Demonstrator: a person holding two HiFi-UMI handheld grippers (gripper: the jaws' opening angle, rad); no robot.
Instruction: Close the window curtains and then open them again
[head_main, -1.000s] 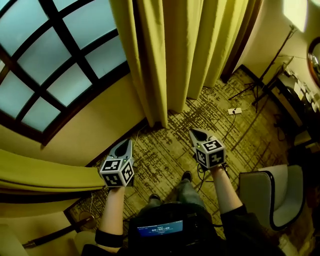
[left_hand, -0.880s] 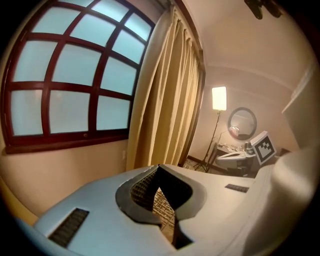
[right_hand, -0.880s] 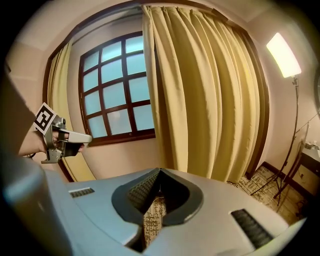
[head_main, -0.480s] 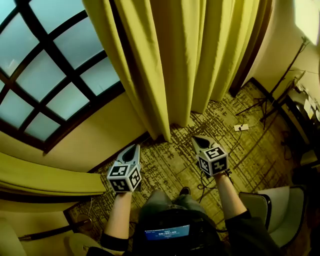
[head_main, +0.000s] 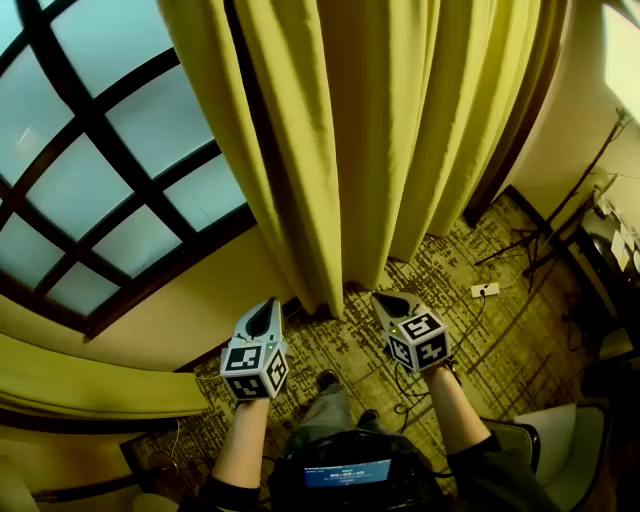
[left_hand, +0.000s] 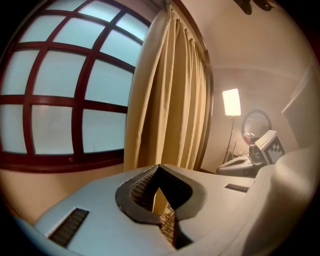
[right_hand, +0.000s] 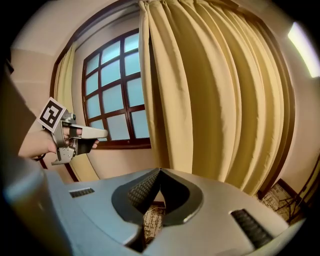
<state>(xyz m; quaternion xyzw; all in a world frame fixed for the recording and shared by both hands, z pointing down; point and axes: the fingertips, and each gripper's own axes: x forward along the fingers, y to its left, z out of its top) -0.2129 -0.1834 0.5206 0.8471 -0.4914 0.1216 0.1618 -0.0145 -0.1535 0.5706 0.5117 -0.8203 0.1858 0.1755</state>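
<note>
A yellow curtain hangs gathered in folds at the right of a large window with dark red bars. A second yellow curtain is bunched at the window's left. My left gripper and right gripper are both shut and empty, side by side just short of the right curtain's hem. In the left gripper view the curtain stands straight ahead beside the window. In the right gripper view the curtain fills the right half, and the left gripper shows at left.
Patterned carpet lies underfoot. A tripod stand and a white power strip are on the floor at right, with a pale chair at lower right. A lit lamp and a round mirror stand beyond the curtain.
Both grippers have moved forward toward the right curtain, still shut. The curtain now looms larger and nearer in the head view.
</note>
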